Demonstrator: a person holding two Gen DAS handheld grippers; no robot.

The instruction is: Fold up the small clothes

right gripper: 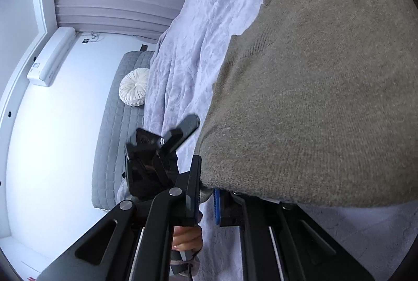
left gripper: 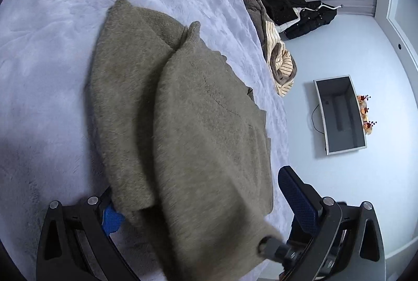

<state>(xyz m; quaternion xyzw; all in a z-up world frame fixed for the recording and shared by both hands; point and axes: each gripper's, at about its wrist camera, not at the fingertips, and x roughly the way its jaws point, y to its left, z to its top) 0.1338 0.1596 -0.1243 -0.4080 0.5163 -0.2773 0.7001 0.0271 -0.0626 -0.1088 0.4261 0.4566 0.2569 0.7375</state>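
Observation:
An olive-brown knit sweater (left gripper: 183,108) lies partly folded on the pale lilac bed cover (left gripper: 52,45), one half doubled over the other. My left gripper (left gripper: 203,205) is open, its blue-padded fingers (left gripper: 297,197) standing either side of the sweater's near edge; the cloth drapes over the gap. In the right wrist view the sweater (right gripper: 326,98) fills the right side and hangs over my right gripper (right gripper: 207,202), whose jaws stand close together with the sweater's hem between them. The other gripper's black body (right gripper: 156,158) and the hand holding it show just to the left.
A heap of brown and striped bedding (left gripper: 277,56) and a black jacket (left gripper: 300,14) lie along the bed's far edge. A wall screen (left gripper: 339,113) and curtains show beyond. In the right wrist view there is a grey quilted headboard (right gripper: 115,124) with a white round cushion (right gripper: 133,91).

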